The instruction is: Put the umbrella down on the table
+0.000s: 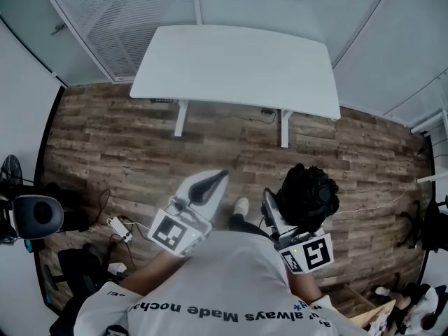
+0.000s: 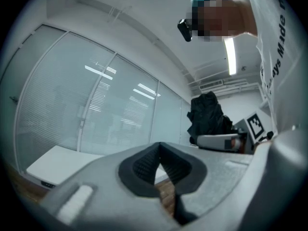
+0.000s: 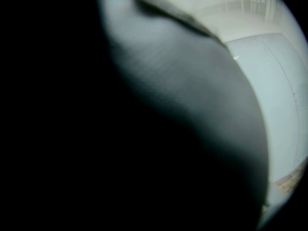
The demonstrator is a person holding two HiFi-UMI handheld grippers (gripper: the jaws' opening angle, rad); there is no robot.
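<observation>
The umbrella (image 1: pixel 310 190) is a folded bundle of black fabric, carried above the wooden floor. My right gripper (image 1: pixel 288 212) is shut on it, and one grey jaw shows along its left side. In the right gripper view dark umbrella cloth (image 3: pixel 183 90) fills almost the whole picture and hides the jaws. My left gripper (image 1: pixel 213 182) hangs to the left of the umbrella, shut, with nothing in it. The left gripper view shows its pads (image 2: pixel 144 165) together and the umbrella (image 2: pixel 208 114) off to the right. The white table (image 1: pixel 238 61) stands bare ahead, well beyond both grippers.
Glass partition walls (image 1: pixel 126 19) run behind the table. A power strip with cables (image 1: pixel 119 228) lies on the floor at the left, near dark equipment (image 1: pixel 35 215). A black chair (image 1: pixel 428 231) stands at the right edge. The person's shoe (image 1: pixel 241 206) shows between the grippers.
</observation>
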